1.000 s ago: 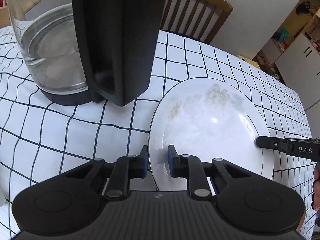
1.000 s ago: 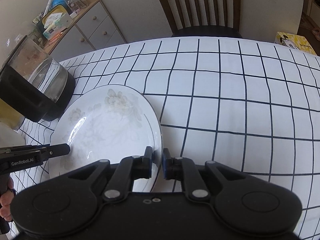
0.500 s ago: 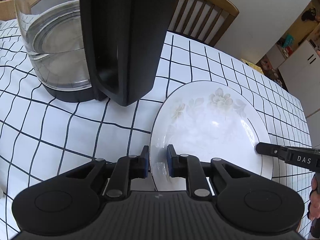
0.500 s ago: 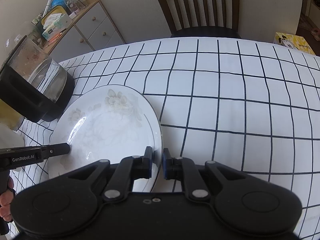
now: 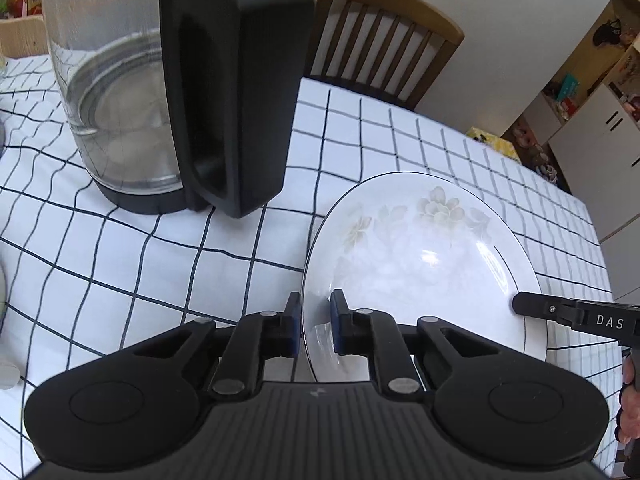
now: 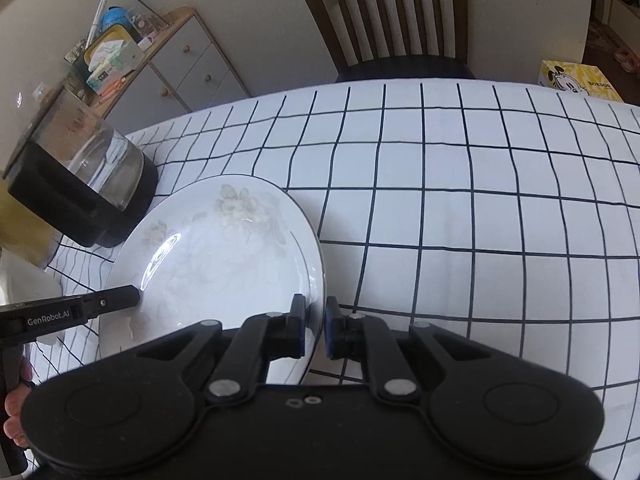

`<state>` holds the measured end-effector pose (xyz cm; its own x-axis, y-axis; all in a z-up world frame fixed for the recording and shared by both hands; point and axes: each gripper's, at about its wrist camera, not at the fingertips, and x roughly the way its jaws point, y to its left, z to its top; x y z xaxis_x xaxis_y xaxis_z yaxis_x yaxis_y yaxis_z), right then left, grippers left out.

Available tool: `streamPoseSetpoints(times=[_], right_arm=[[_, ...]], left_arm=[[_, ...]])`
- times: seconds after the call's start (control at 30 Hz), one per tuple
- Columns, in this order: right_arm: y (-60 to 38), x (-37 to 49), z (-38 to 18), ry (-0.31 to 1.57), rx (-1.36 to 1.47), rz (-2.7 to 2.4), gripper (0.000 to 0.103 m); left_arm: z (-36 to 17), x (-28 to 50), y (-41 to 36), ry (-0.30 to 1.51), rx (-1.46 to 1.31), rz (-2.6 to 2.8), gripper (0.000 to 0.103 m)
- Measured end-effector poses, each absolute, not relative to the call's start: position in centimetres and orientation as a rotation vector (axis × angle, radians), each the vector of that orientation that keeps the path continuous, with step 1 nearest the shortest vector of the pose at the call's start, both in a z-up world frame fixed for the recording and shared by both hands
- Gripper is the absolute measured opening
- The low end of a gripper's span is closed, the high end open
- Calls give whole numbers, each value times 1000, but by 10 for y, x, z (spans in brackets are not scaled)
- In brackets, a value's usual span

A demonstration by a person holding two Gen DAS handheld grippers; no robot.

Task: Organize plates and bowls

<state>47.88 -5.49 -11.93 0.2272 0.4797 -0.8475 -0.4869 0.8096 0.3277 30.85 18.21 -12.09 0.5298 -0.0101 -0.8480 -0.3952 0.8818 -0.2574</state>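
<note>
Left gripper [image 5: 316,322]: fingers [image 5: 291,326] closed to a narrow slot, pinching the near-left rim of the plate [image 5: 420,256], one blue-padded tip outside the rim, the other inside on the plate's face. Right gripper [image 6: 315,330]: fingers [image 6: 297,328] likewise drawn close, clamped across the opposite rim of the same plate [image 6: 224,264], one tip on the white face, one beyond the edge. Seen from the left wrist, right gripper's tip [image 5: 532,306] resting on the plate's far-right rim; seen from the right wrist, left gripper's tip [image 6: 120,298] touching the far-left rim.

Plate white, round, with a thin dark line around the rim and a faint pale flower print toward the far side; tilted, its left edge raised toward the left camera, held between both grippers over the tabletop [image 6: 480,200]. Whether any part of the plate touches the cloth cannot be told.

Under and around the plate: white cloth with a black grid pattern, covering the tabletop [image 5: 120,264]. Just beyond the plate on the left, a glass kettle [image 5: 120,112] with black base and broad black handle [image 5: 228,92], standing upright, near the plate's far edge but apart from it; same kettle [image 6: 88,172] at the left of the right wrist view.

Past the tabletop's far edge, a wooden slat-back chair [image 6: 392,20]. Against the wall, a low cabinet [image 6: 180,64] with clutter on top. At the far right, a yellow box [image 6: 576,80].
</note>
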Motion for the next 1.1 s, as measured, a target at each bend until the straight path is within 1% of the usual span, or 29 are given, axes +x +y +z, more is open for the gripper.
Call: streamPoseSetpoints(times=[0.23, 0.63, 0.87, 1.1], right_arm=[[-68, 455, -91, 1143, 21, 647, 10], [-82, 365, -41, 1104, 28, 624, 10], [-86, 300, -30, 1103, 31, 614, 10], [-92, 238, -33, 1121, 39, 599, 10]], left_arm=[[-90, 282, 169, 969, -426, 211, 12], [-45, 185, 153, 936, -415, 175, 12], [-38, 121, 144, 942, -398, 162, 13], [-45, 62, 133, 954, -374, 139, 12]])
